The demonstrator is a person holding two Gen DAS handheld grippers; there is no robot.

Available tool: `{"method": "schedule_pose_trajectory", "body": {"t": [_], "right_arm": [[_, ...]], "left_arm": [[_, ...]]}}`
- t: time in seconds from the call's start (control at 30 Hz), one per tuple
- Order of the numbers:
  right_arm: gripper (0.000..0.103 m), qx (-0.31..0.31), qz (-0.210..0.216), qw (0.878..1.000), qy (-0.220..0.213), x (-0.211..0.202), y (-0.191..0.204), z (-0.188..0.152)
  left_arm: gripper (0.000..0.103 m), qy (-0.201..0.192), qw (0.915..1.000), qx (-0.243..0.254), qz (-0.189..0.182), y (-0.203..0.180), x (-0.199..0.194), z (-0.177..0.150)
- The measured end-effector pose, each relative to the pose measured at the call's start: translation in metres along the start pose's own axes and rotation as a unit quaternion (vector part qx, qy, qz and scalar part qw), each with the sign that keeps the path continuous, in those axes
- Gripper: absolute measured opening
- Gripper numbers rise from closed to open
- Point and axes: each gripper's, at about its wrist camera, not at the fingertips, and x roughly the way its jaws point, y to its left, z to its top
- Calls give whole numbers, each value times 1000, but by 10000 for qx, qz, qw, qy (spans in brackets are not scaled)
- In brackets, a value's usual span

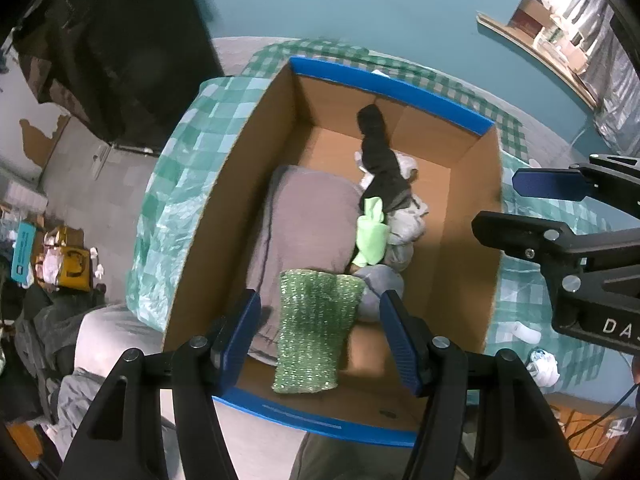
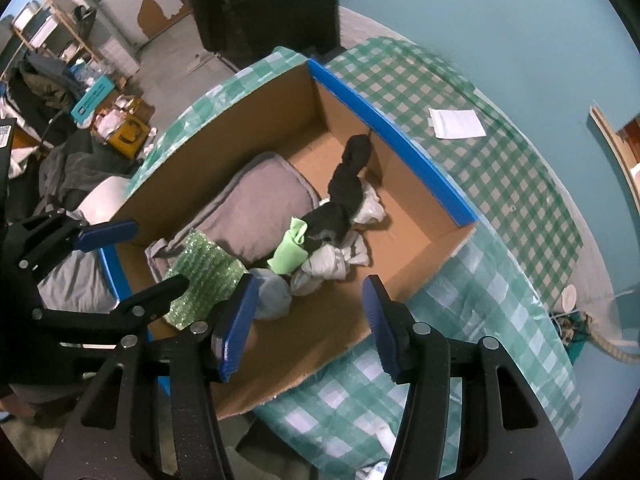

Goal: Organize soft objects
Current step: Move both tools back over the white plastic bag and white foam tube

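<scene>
The left gripper (image 1: 320, 336) hovers above the near end of the cardboard box (image 1: 472, 240), jaws spread apart with nothing between the blue pads. The right gripper (image 2: 306, 320) hangs over the near right corner of the same box, likewise released and empty; in the left wrist view it appears at the right edge (image 1: 516, 204), also parted. Directly below the left gripper, a green sparkly knitted piece (image 1: 314, 328) lies on the box floor, overlapping the near end of a grey pillow (image 1: 308, 216) that fills the left half of the box. Just beside the knitted piece, to its right, sits a pale blue-grey bundle (image 1: 378, 288). Beyond it, a light green cloth (image 1: 372, 232) rests against the pillow's right edge and touches a heap of crumpled white-grey fabric (image 1: 404, 224). A long dark garment (image 1: 380, 152) runs from this heap toward the far wall of the box, its end leaning on the cardboard. The right half of the box floor is bare cardboard. Blue tape (image 1: 392, 92) lines the far and near rims. The box stands on a surface covered by a green-and-white checked cloth (image 2: 480, 280). On that cloth, beyond the box, lies a white sheet of paper (image 2: 456, 122). A teal wall (image 2: 480, 20) rises behind.
</scene>
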Motion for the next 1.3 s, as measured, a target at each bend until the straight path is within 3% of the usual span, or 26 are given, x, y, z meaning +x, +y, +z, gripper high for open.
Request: {"method": "schedule_pose_trajectory", "body": {"t": [0.63, 1.3], "right_arm": [[61, 637, -211, 9977, -125, -29, -42, -47], [61, 1454, -381, 9886, -16, -44, -104, -152]], "left_arm": [[66, -39, 9960, 869, -192, -64, -7, -1], [67, -20, 9735, 2246, -438, -155, 4, -21]]}}
